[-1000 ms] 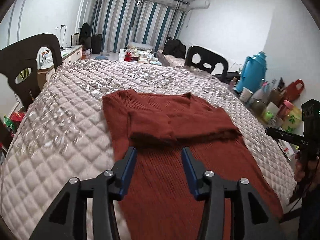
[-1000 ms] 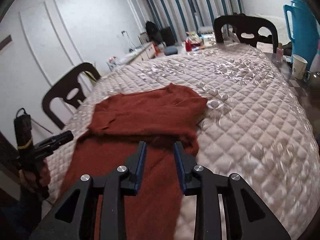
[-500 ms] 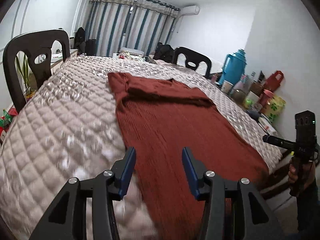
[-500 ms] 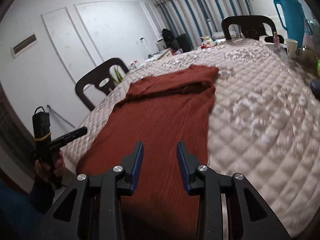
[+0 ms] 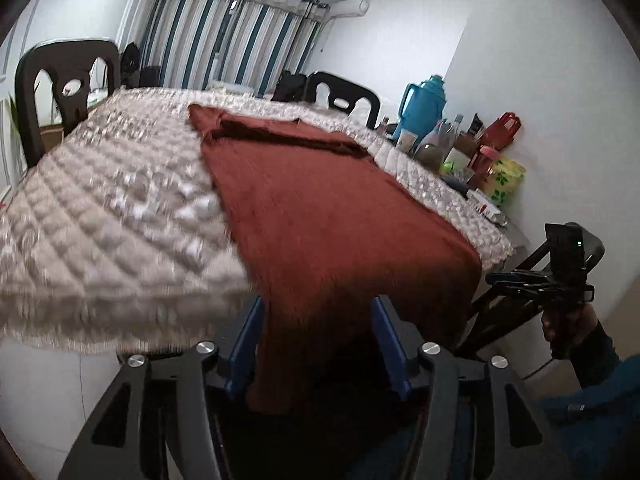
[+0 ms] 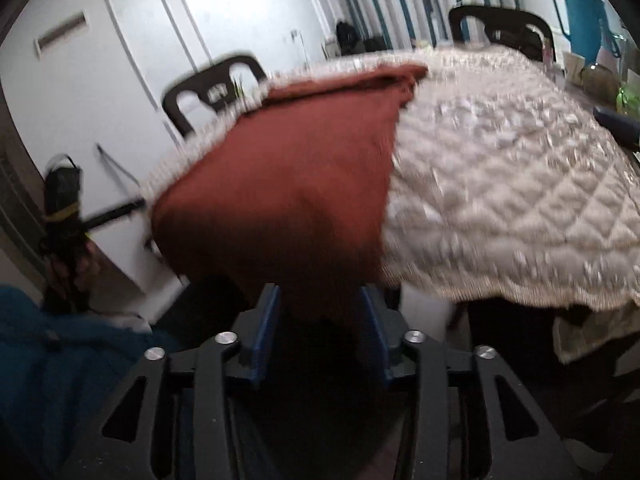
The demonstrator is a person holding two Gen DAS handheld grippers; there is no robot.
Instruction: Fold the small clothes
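Observation:
A rust-red knit sweater [image 5: 320,208] lies lengthwise on the quilted table cover [image 5: 112,208], sleeves folded across its far end. Its hem hangs over the near table edge. My left gripper [image 5: 318,312] is open, and the hanging hem's left part sits between its blue fingers. In the right wrist view the sweater [image 6: 288,176] drapes over the same edge, and my right gripper [image 6: 322,308] is open with the hem's right part between its fingers. Both views are motion-blurred. I cannot tell whether the fingers touch the cloth.
Dark chairs stand around the table [image 5: 60,88] [image 5: 344,100] [image 6: 216,88]. A teal jug [image 5: 424,104], jars and a red container [image 5: 500,128] crowd the right side. Striped curtains [image 5: 228,48] hang at the back. Each view shows the other hand-held gripper [image 5: 568,276] [image 6: 64,216].
Both grippers have pulled back from above the sweater's middle and dropped to the near table edge. The hanging hem now sits between their open fingers.

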